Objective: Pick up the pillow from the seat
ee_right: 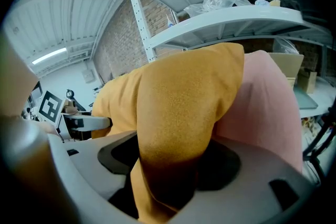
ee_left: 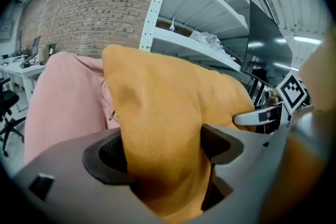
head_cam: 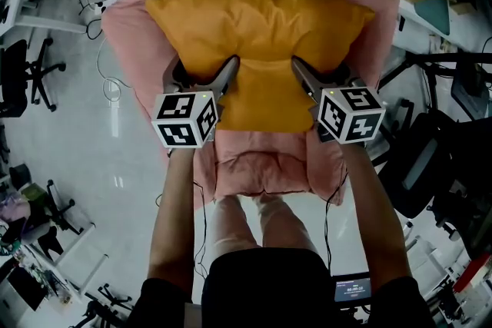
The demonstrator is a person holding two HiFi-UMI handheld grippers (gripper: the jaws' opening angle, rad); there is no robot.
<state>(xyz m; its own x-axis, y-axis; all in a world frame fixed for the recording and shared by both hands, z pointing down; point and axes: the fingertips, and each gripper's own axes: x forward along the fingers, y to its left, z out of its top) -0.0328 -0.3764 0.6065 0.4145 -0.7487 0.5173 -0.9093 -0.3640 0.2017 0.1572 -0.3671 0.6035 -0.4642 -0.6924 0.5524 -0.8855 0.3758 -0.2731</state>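
Pillow, orange, lies in pink seat; left gripper and right gripper each clamp 1 fold of it.

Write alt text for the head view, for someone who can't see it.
Seen from above, an orange pillow rests on a pink padded chair, with the left gripper and right gripper each clamped on its near edge. The person's arms reach in from the bottom edge; office chairs stand on the pale floor.
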